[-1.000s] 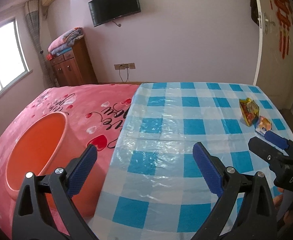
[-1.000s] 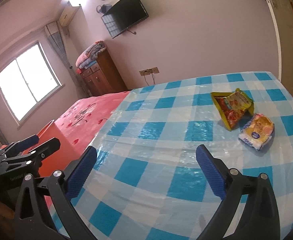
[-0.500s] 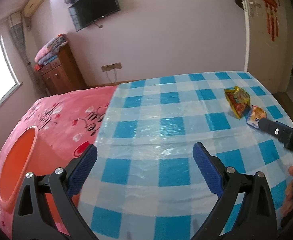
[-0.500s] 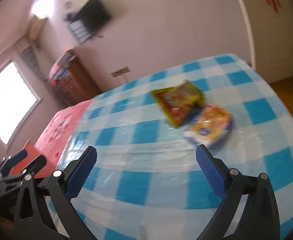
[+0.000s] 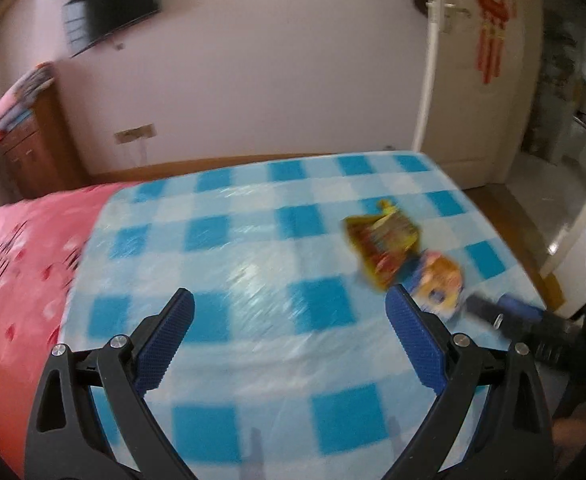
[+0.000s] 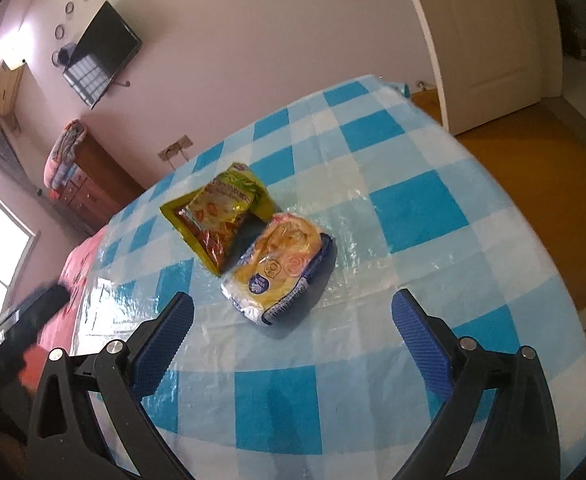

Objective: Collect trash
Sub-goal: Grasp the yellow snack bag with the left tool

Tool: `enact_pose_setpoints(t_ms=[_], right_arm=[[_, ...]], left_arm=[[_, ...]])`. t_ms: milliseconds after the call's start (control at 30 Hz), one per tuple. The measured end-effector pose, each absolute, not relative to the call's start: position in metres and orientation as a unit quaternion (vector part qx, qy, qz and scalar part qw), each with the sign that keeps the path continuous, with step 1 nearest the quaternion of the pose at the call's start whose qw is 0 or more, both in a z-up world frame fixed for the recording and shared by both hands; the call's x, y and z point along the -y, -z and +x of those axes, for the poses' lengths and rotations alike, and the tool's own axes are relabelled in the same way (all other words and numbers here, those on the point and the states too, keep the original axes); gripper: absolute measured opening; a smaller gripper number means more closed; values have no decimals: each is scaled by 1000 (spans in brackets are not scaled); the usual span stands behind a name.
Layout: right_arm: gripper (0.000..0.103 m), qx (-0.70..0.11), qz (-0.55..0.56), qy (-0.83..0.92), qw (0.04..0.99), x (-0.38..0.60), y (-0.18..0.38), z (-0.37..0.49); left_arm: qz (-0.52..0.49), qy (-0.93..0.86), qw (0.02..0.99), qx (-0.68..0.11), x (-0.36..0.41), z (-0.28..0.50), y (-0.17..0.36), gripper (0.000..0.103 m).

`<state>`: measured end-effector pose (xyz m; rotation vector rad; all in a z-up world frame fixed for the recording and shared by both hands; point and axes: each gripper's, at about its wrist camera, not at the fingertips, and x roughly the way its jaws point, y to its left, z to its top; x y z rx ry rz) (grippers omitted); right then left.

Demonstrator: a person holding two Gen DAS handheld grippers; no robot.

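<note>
Swung closer since a second ago: right gripper (image 6: 292, 320) now lined up just short of the bread packet (image 6: 279, 268), jaws wide, empty. Beside it, touching, the yellow snack bag (image 6: 223, 218), both on the checked tablecloth (image 6: 413, 208). Left gripper (image 5: 289, 328) wide too, panned away from the bin. First pickup looks imminent.

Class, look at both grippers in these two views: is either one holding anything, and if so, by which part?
Nothing is held. The left gripper and right gripper are both open and empty; both wrappers, the yellow-red one included, lie untouched on the checked cloth.
</note>
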<state>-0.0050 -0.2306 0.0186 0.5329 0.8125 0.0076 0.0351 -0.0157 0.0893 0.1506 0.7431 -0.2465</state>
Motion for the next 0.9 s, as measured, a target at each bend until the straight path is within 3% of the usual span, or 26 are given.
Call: enact_pose_setpoints(t_ms=[600, 733, 867, 900], right_arm=[[98, -402, 222, -7, 888, 236, -10, 10], [98, -401, 220, -11, 889, 237, -10, 11], [98, -400, 218, -12, 890, 236, -10, 12], [98, -400, 217, -12, 891, 236, -10, 13]], left_arm=[[259, 248, 846, -395, 140, 119, -38, 95], [262, 240, 842, -405, 141, 128, -29, 74], [237, 239, 846, -413, 135, 133, -24, 67], [229, 238, 848, -415, 133, 133, -24, 60]])
